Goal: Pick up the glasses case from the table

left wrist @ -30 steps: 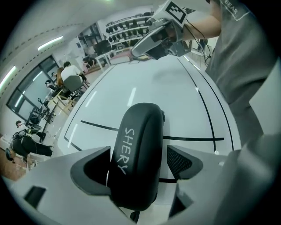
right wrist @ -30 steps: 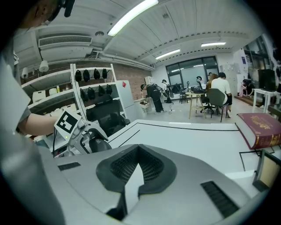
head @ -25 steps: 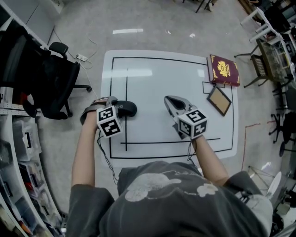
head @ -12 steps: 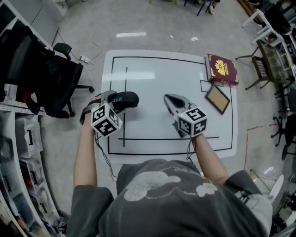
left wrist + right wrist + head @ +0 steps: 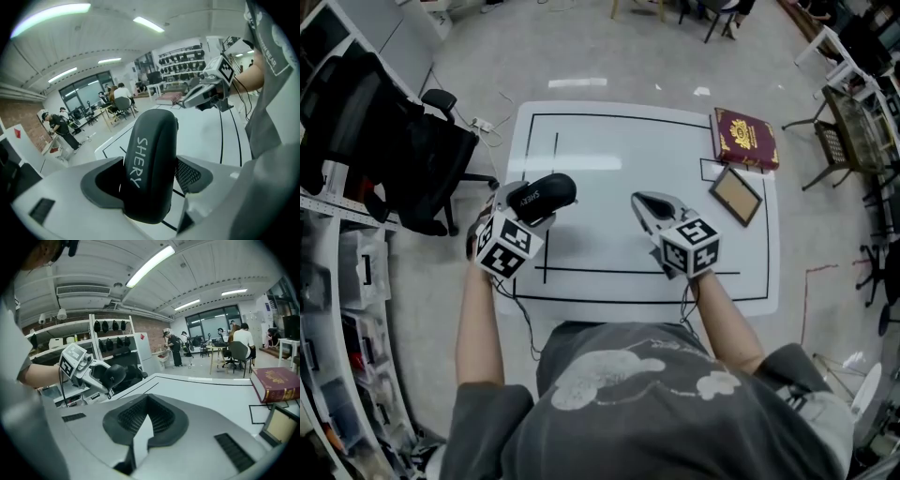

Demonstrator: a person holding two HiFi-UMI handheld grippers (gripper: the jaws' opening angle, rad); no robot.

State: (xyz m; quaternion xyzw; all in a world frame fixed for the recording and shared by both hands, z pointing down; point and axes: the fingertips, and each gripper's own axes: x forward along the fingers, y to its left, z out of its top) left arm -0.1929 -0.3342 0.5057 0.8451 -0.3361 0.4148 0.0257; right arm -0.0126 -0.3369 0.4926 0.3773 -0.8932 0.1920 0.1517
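Observation:
The black glasses case (image 5: 541,193), marked SHERY in white, is off the white table (image 5: 619,141) near its left edge, tilted end-up. My left gripper (image 5: 530,202) is shut on it; in the left gripper view the case (image 5: 150,164) stands between both pads, filling the gap of the left gripper (image 5: 147,182). The right gripper view shows the case (image 5: 114,375) held up at the left. My right gripper (image 5: 645,204) hovers over the table's middle with its jaws together and nothing between them; its tips (image 5: 147,404) meet.
A dark red book (image 5: 745,139) lies at the table's far right corner, a small picture frame (image 5: 734,196) just in front of it. A black office chair (image 5: 412,159) stands left of the table. Shelves line the left wall. People sit at desks far off.
My left gripper has risen and rolled with the glasses case, which has left the table and now points up and to the right. The right gripper has shifted slightly.

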